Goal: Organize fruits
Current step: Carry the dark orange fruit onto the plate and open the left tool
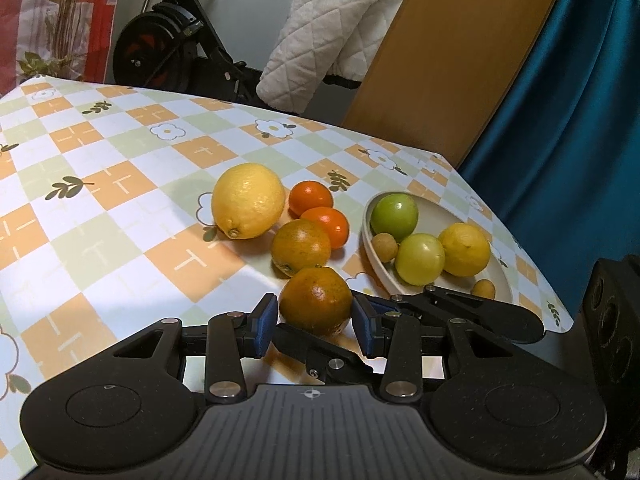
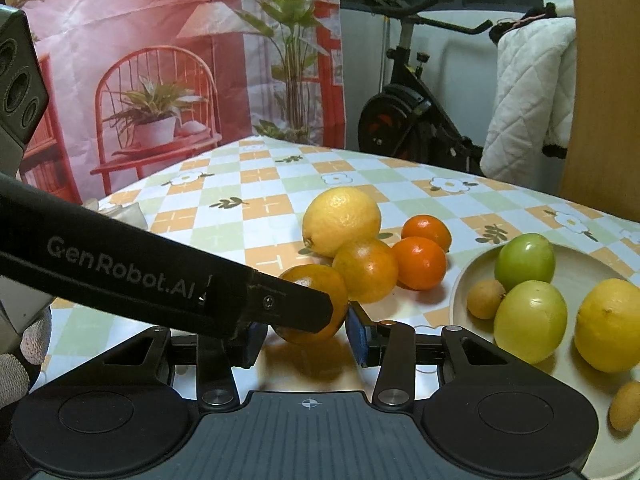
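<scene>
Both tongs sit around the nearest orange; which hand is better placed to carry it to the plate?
Right, probably. The plate lies close on its side, while the left tongs would have to cross the right tongs to reach it. Both straddle the orange.

My two grippers crowd each other at the nearest orange (image 1: 315, 300): the left gripper (image 2: 256, 312) lies slantwise across my right view and blocks its left side. Beyond that orange, a second orange (image 1: 301, 246), two tangerines (image 1: 318, 210) and a big lemon (image 1: 248, 200) close the way straight ahead, and the plate (image 1: 502, 276) of fruit walls off the right. To the left of the lemon the checked tablecloth (image 1: 100, 200) lies bare and wide, so I can pass there.
</scene>
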{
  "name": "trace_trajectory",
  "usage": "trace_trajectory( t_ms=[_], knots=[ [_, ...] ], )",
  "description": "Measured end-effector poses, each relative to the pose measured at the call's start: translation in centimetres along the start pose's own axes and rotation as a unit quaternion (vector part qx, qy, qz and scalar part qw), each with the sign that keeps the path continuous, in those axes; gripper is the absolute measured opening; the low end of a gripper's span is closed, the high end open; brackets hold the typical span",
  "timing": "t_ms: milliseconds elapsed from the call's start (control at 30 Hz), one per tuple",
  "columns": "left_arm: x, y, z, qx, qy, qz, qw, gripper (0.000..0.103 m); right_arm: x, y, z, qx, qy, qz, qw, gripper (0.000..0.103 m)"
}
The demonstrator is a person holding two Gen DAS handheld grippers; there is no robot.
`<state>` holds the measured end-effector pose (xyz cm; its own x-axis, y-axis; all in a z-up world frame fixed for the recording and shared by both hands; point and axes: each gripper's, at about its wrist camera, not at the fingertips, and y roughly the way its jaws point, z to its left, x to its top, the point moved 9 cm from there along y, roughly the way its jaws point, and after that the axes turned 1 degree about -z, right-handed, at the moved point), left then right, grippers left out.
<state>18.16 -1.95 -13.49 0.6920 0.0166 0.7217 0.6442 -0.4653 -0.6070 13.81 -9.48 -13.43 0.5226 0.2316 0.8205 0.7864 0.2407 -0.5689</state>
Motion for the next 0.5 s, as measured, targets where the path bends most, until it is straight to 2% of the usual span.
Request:
trace_trajectory(
  t_ms=[500],
  knots=[
    [1.5, 0.9, -5.7, 0.019, 0.079, 0.005, 0.9967, 0.043, 0.3, -3.8, -4.1, -0.012, 0.063, -0.048, 0.997, 0.039]
  ],
)
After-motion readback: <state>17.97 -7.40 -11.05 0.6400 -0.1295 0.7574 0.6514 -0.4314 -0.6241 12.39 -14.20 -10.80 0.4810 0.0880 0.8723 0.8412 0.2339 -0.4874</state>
